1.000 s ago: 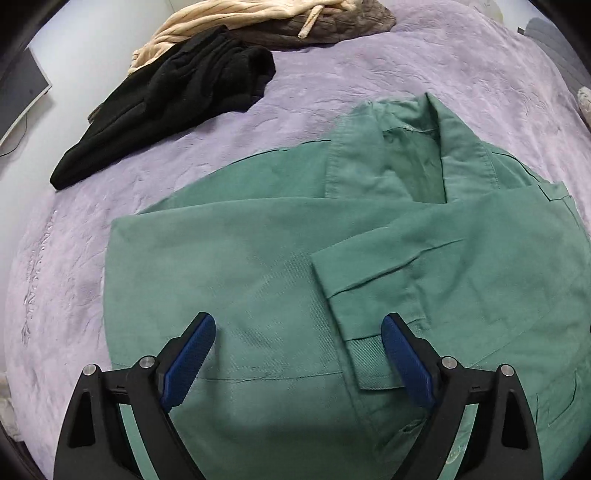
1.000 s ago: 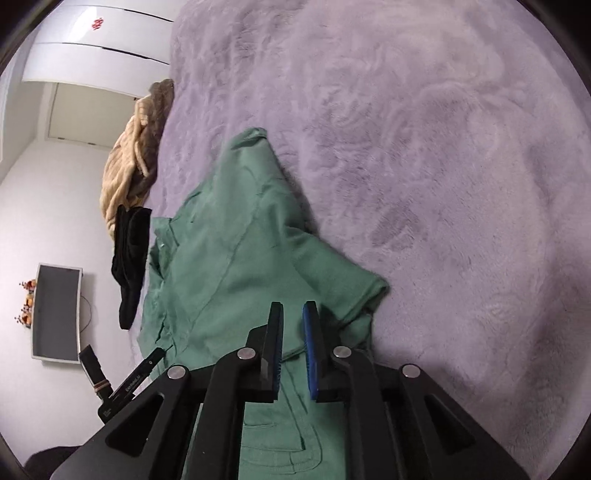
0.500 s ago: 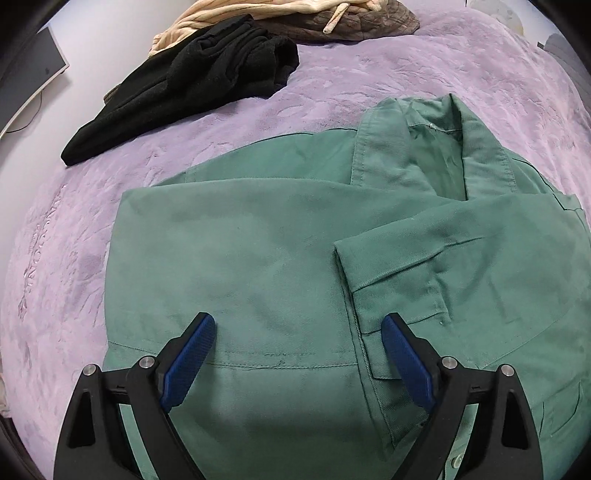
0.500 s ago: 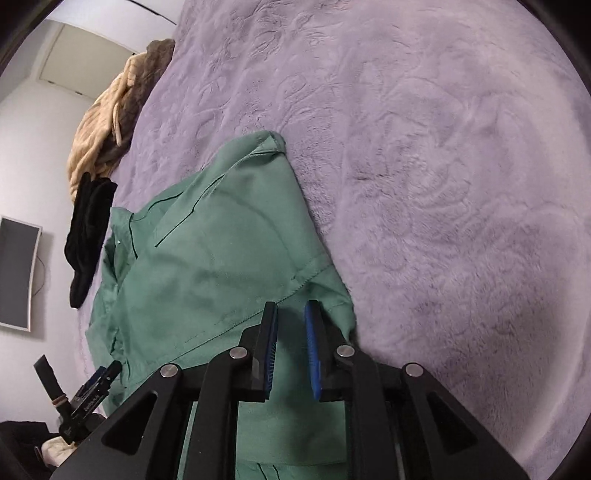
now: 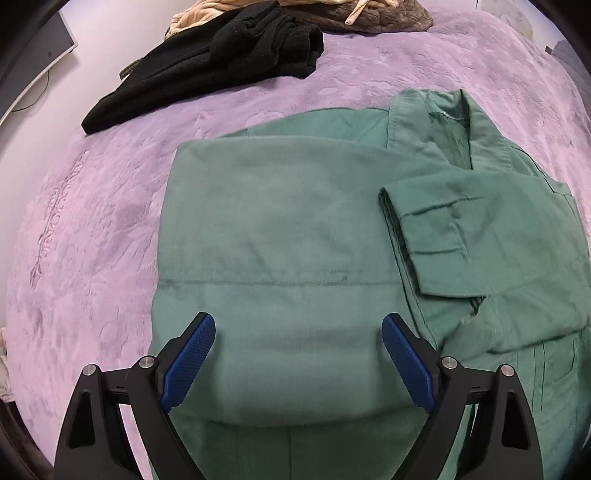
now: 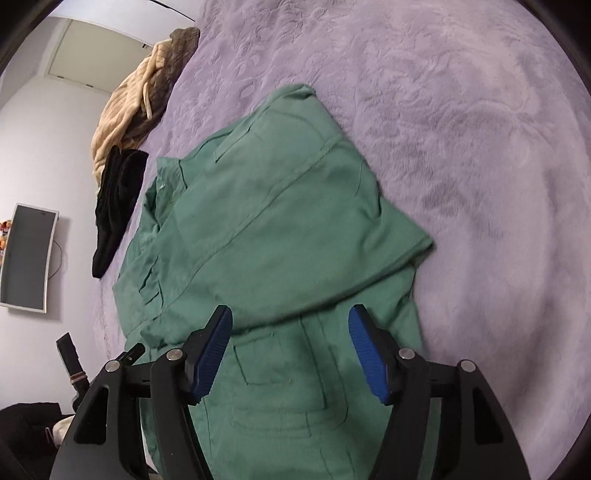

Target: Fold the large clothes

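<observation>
A large green jacket (image 5: 280,229) lies on a purple bedspread (image 5: 92,229), both sides and sleeves folded in over its front. One sleeve cuff (image 5: 436,236) lies across the middle, and the collar (image 5: 443,122) points away. My left gripper (image 5: 297,354) is open and empty, low over the jacket's lower left part. In the right wrist view the jacket (image 6: 280,221) fills the centre, with a folded sleeve on top. My right gripper (image 6: 290,350) is open and empty above a front pocket (image 6: 280,358).
A black garment (image 5: 221,59) and a beige and brown pile (image 5: 314,11) lie at the far side of the bed. The right wrist view shows them too, black (image 6: 118,199) and beige (image 6: 140,99), with a wall screen (image 6: 27,254) at left and bare bedspread (image 6: 480,147) at right.
My right gripper was shut and has opened, leaving the folded sleeve lying on the jacket. My left gripper has stayed open and shifted left over the jacket.
</observation>
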Action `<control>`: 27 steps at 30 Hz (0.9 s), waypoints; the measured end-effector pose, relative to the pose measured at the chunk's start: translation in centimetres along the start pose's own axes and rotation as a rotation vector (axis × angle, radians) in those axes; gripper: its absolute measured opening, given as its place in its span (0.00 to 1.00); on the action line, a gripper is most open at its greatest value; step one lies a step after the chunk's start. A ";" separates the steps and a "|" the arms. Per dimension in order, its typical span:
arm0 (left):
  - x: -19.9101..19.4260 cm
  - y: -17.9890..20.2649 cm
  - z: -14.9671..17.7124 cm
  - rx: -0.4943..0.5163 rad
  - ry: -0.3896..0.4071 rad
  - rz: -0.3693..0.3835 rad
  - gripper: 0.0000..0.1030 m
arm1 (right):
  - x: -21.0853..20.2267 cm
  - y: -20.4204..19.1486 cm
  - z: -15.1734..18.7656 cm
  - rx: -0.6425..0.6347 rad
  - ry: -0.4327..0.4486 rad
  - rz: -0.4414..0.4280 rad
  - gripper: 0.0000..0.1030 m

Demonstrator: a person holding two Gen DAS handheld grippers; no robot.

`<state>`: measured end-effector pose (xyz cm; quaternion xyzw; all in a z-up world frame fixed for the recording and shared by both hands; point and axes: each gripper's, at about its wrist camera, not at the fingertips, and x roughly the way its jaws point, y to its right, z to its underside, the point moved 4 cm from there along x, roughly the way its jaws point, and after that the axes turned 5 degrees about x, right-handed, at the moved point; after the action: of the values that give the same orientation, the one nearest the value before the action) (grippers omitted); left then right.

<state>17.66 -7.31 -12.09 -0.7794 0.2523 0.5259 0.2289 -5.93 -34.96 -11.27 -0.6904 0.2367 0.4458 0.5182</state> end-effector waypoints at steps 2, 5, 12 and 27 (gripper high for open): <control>-0.3 0.0 1.2 -0.003 -0.022 0.018 0.90 | 0.2 -0.3 1.4 -0.008 -0.028 0.011 0.70; -1.0 0.0 3.5 -0.004 -0.054 0.029 0.90 | 0.4 -1.0 3.3 -0.009 -0.068 0.015 0.73; -2.8 -0.7 7.6 -0.040 -0.126 0.062 0.90 | 0.2 -2.6 6.3 -0.036 -0.110 0.028 0.75; -7.3 -1.2 11.1 -0.083 -0.146 0.066 1.00 | -2.9 -5.2 9.3 -0.104 -0.120 0.034 1.00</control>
<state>8.28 1.64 -8.98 -0.7390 0.2386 0.5985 0.1967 -6.69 -24.95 -6.72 -0.6842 0.1937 0.5068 0.4873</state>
